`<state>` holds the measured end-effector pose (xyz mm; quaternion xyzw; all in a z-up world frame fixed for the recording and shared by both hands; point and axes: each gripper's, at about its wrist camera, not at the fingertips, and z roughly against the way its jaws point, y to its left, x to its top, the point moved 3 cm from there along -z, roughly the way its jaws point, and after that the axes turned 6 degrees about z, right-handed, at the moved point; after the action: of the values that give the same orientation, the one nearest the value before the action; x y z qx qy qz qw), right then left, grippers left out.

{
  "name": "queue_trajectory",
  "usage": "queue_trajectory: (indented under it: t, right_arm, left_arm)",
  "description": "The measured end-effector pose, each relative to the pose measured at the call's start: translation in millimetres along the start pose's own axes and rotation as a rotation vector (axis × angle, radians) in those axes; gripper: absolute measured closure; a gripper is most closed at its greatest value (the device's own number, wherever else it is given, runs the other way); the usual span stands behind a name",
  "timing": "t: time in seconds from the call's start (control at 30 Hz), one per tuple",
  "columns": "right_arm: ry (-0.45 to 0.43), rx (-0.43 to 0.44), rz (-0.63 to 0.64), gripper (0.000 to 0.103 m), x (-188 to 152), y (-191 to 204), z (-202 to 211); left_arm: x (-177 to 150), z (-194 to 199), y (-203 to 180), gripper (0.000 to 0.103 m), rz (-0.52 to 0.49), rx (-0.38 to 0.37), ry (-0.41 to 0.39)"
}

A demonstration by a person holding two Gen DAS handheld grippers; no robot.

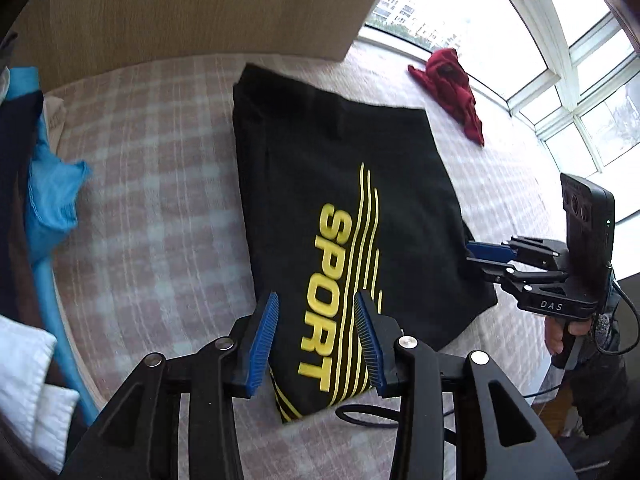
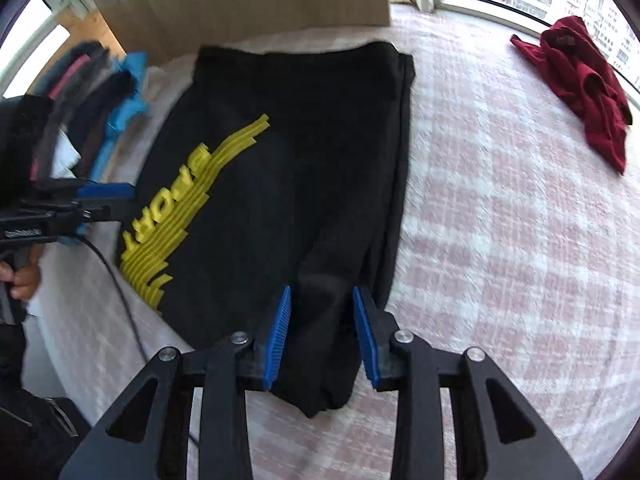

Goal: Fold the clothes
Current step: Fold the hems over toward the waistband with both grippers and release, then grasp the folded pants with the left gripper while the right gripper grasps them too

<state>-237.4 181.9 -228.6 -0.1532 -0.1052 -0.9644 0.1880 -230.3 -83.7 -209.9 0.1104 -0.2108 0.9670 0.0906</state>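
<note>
A black shirt [image 1: 340, 168] with yellow "SPORT" print lies folded on the checked bed cover [image 1: 152, 208]; it also shows in the right wrist view [image 2: 288, 168]. My left gripper [image 1: 316, 340] is open, its blue pads [image 1: 262, 344] on either side of the shirt's near corner. My right gripper [image 2: 322, 336] is open over the shirt's other near corner, and shows from the side in the left wrist view [image 1: 476, 254]. The left gripper shows at the left edge of the right wrist view [image 2: 116, 198].
A crumpled red garment [image 1: 452, 88] lies far right near the window [image 1: 580, 92]; it also shows in the right wrist view [image 2: 580, 92]. A blue garment [image 1: 52, 200] and a pile of dark clothes [image 2: 76, 112] lie to the left. A wooden headboard [image 1: 192, 12] stands behind.
</note>
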Motion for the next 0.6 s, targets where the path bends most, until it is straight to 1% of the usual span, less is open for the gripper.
queue_trajectory:
  t: [0.07,0.1,0.13,0.17,0.2,0.23,0.27,0.33,0.4,0.47,0.53,0.6]
  right_arm:
    - [-0.029,0.032,-0.038,0.071,2.9,-4.7,11.4]
    - [-0.048,0.056,-0.06,0.071,6.0,-7.7,18.1]
    - [-0.072,0.075,-0.08,0.071,9.7,-11.2,25.2]
    - [-0.115,0.069,-0.092,0.064,15.7,-17.0,32.7]
    - [-0.146,0.044,-0.103,0.05,22.5,-24.1,36.5]
    - [-0.172,0.019,-0.112,0.046,29.5,-30.5,39.2]
    - [-0.181,0.003,-0.114,0.045,37.5,-34.2,36.5]
    - [-0.187,-0.013,-0.111,0.045,53.2,-41.1,27.4]
    - [-0.177,-0.034,-0.104,0.045,68.5,-50.4,15.9]
    - [-0.173,-0.029,-0.099,0.045,79.6,-57.4,4.5]
    - [-0.167,-0.019,-0.107,0.045,91.9,-62.6,-8.7]
    - [-0.176,0.0,-0.125,0.045,104.2,-65.9,-19.7]
  left_arm:
    - [-4.8,-10.3,6.3,0.065,0.005,0.054,0.025]
    - [-2.0,-11.7,11.0,0.065,0.027,0.071,0.023]
    - [2.9,-9.4,14.3,0.065,0.048,0.064,0.006]
    - [9.0,-6.4,17.1,0.065,0.069,0.058,-0.016]
    - [17.8,-2.3,18.9,0.065,0.087,0.052,-0.046]
    - [26.9,0.9,20.5,0.063,0.101,0.044,-0.073]
    - [36.7,0.7,21.2,0.061,0.108,0.035,-0.091]
    - [56.1,-3.5,21.0,0.06,0.126,0.045,-0.117]
    - [75.8,-9.9,22.0,0.059,0.123,0.087,-0.141]
    - [91.5,-16.0,24.6,0.059,0.137,0.101,-0.162]
    - [105.7,-22.2,29.3,0.058,0.162,0.094,-0.176]
    - [117.8,-29.3,35.5,0.057,0.182,0.103,-0.183]
